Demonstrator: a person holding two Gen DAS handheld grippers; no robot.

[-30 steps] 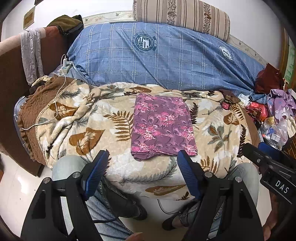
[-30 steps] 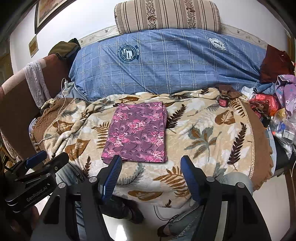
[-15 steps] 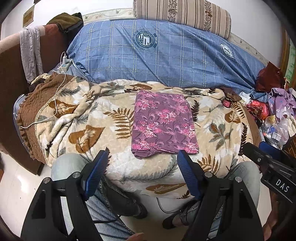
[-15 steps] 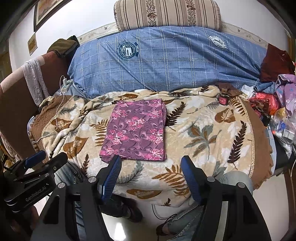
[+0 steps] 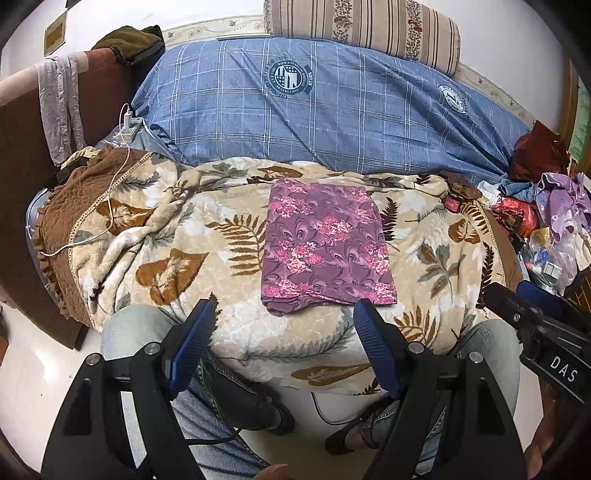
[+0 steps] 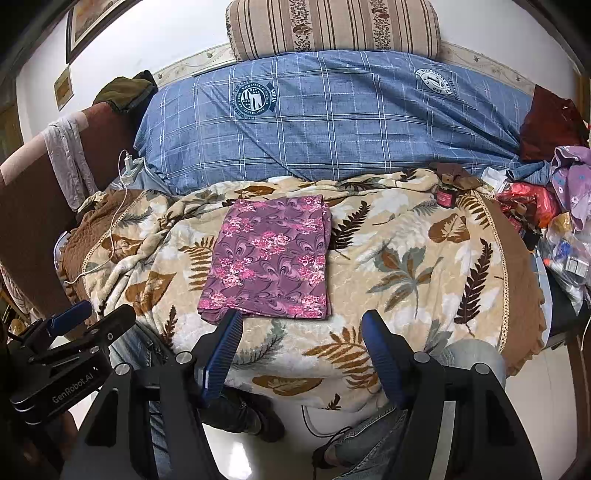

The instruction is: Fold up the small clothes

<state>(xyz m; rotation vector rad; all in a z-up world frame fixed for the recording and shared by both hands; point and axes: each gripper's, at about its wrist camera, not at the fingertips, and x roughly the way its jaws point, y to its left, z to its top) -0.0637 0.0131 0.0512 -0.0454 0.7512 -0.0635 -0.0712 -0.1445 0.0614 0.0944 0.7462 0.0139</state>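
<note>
My left gripper (image 5: 284, 343) spread wide and empty, my right gripper (image 6: 301, 350) likewise, both off the near edge of the leaf-print blanket (image 5: 177, 251), folded purple floral cloth (image 5: 325, 243) lying flat on it

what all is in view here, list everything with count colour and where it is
folded cloth: 1, purple with pink flowers, flat on the blanket, centre
leaf blanket: 1, beige with brown leaves, over the bed's near half
plaid duvet: 1, blue, bundled behind the blanket
striped pillow: 1, beige and brown, on top of the duvet at the wall
charger cable: 1, white, trailing over the blanket's left edge
small jar: 1, dark red, far right of the blanket
clutter pile: several items, lilac, red and clear, right of the bed
knees in jeans: 2, grey-blue, against the bed's near edge
left gripper: 1, black with blue pads, open, empty
right gripper: 1, same, open, empty
</note>
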